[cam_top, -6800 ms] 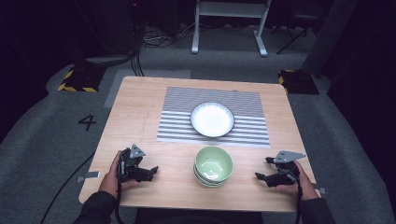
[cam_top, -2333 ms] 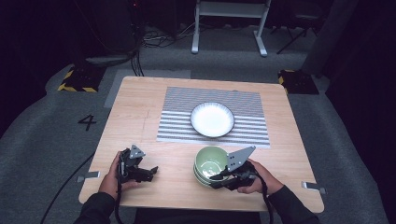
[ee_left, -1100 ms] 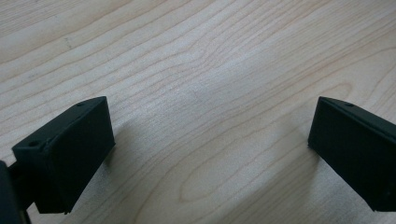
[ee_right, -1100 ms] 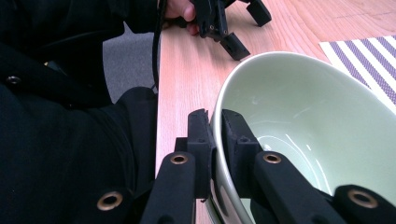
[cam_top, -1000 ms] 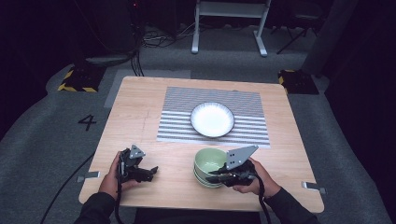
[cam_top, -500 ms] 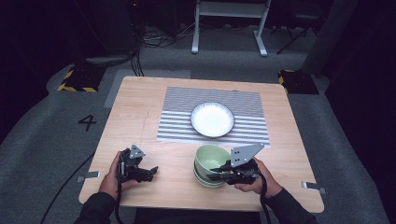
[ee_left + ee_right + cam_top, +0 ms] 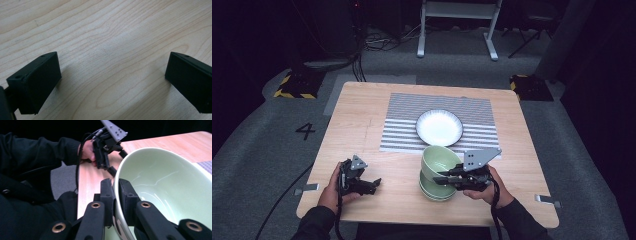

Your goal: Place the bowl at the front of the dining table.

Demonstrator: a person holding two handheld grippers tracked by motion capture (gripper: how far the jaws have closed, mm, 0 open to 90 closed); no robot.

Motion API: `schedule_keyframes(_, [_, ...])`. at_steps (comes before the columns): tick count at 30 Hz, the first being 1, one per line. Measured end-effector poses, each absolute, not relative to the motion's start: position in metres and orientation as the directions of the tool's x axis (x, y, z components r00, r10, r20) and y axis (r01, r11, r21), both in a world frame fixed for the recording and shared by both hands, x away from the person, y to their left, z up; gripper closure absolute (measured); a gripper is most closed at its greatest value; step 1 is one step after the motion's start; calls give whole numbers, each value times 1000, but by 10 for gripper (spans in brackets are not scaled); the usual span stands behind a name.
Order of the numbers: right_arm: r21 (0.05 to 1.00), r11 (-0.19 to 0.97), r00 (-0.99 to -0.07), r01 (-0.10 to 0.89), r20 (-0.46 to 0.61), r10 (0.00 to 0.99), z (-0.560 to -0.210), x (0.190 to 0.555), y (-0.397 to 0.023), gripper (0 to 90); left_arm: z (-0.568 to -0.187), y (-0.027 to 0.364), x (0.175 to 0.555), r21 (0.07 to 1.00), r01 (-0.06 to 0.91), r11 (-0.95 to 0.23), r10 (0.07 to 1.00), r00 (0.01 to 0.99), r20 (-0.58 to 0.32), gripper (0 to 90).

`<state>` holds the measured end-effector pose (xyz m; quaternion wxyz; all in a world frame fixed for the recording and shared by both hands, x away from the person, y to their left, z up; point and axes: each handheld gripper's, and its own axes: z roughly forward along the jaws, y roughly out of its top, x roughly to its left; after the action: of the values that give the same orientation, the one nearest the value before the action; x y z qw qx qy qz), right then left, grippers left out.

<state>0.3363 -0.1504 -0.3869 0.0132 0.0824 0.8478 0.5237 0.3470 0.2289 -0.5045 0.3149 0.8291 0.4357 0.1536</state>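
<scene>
Tilting green bowl (image 7: pixel 439 161) atop stack (image 7: pixel 435 190)

Front-left of table (image 7: pixel 362 125) bare wood: free room round left gripper (image 7: pixel 374 183). Centre front blocked by green bowls (image 7: pixel 438 175) w/ right gripper (image 7: pixel 438 180) at their rim. White bowl (image 7: pixel 439 127) just behind, narrow gap btwn. Right edge open.

Right claw (image 7: pixel 115 195) clamped on the green bowl (image 7: pixel 162 195) rim — left claw (image 7: pixel 117 161) beyond, on the table (image 7: pixel 87 185)
</scene>
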Motion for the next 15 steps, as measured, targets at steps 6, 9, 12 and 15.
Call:
schedule_keyframes(6, [899, 417, -981, 133, 58, 187, -380, 343, -154, 825, -505, 229, 347, 656, 626, -422, 819, 573, -20, 2])
schedule_keyframes(9, [902, 410, -976, 137, 53, 211, -376, 347, -156, 825, -505, 229, 347, 656, 627, -419, 820, 572, -23, 2])
schedule_keyframes(12, [907, 396, -972, 141, 52, 228, -374, 353, -157, 825, -505, 229, 347, 656, 627, -420, 820, 573, -22, 2])
schedule_keyframes(15, [901, 411, -965, 138, 30, 259, -371, 357, -156, 825, -505, 229, 347, 656, 626, -422, 819, 573, -19, 2])
